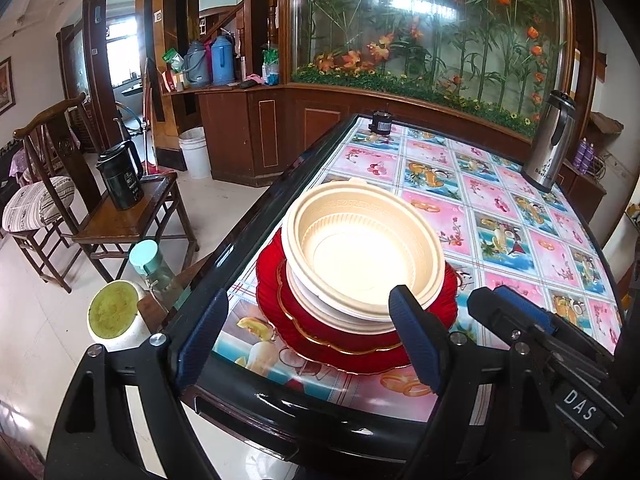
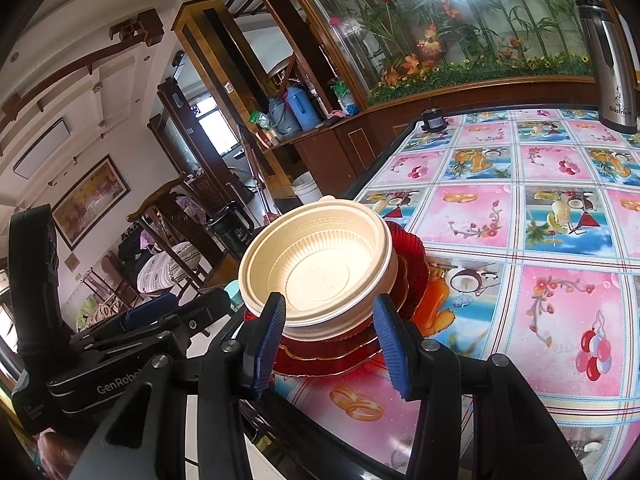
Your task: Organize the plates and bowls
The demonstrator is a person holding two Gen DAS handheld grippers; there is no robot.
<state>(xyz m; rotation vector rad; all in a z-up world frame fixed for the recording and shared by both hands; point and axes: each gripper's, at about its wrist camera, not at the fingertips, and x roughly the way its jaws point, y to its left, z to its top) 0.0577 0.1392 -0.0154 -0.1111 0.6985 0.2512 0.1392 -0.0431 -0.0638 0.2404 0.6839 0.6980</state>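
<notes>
**Spotter:** Where's the stack sitting?

**Me:** Near left corner of the table (image 1: pixel 500 184), close to the edge. Cream bowls (image 1: pixel 360 248) are nested on the red plates (image 1: pixel 320 344), widest at the bottom, so I reckon it sits steady.

**Spotter:** Left gripper (image 1: pixel 308 340)?

**Me:** Jaws spread wide, nothing in them. They straddle the near rim of the plates without touching, clear of the stack.

**Spotter:** Right gripper (image 2: pixel 332 340)?

**Me:** Half open, empty too. Its fingers (image 2: pixel 394 344) frame the bowls from the near side, pads apart from them. I judge the stacking looks about done.
</notes>
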